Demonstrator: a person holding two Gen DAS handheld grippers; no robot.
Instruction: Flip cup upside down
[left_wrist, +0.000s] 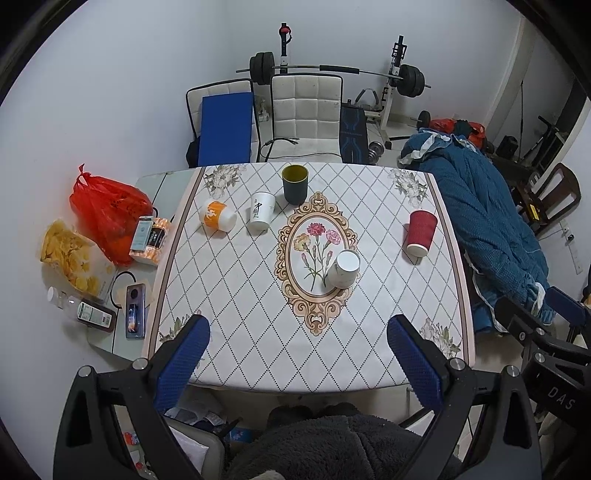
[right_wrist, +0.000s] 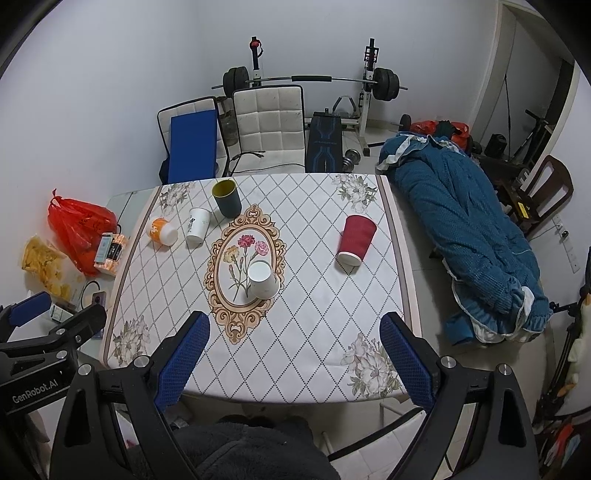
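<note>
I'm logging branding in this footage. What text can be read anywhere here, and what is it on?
"GenRobot.AI": on the left gripper body, seen from the right wrist view.
"DAS": partial lettering on the right gripper body, seen from the left wrist view.
White paper cup: a dark mark, not legible.
Packets beside the tablecloth: print too small to read.

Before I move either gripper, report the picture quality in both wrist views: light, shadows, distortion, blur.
Left wrist view: even indoor light, faint soft shadows beside the red cup; strong fisheye bend curves the table edges, dark corners. Right wrist view: same flat light, no glare on the tablecloth; the white cup at centre is sharp, detail stretches toward the rim, where the left gripper shows.
</note>
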